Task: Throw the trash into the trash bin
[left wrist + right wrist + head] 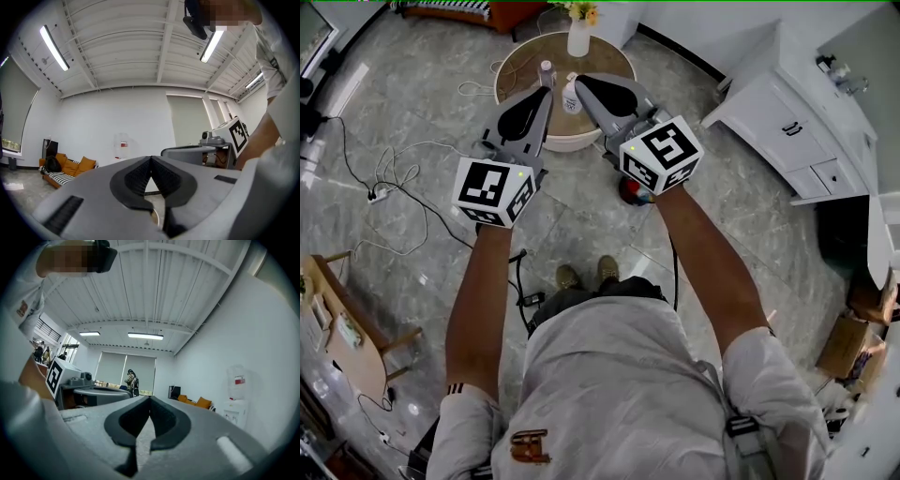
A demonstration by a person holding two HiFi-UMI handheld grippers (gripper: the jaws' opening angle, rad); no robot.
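I stand on a grey marble floor and hold both grippers out level towards a low round table (pixel 609 58). On it are a small clear bottle (pixel 547 67), a white bottle (pixel 571 97) and a white vase with flowers (pixel 578 37). My left gripper (pixel 547 91) is shut and empty, its tip just short of the table's edge. The right gripper (pixel 579 81) is also shut, with nothing in it, close beside the white bottle. In the left gripper view the left gripper (pixel 151 158) has its jaws closed tip to tip, as does the right gripper (pixel 150 398) in the right gripper view. A red object (pixel 630 193) on the floor is mostly hidden under my right hand.
A white cabinet (pixel 787 112) stands at the right. Cables (pixel 394 178) trail over the floor at the left, near a small wooden table (pixel 337 328). Cardboard boxes (pixel 848 342) sit at the right edge. An orange sofa (pixel 70 166) and a water dispenser (pixel 236 394) line the far walls.
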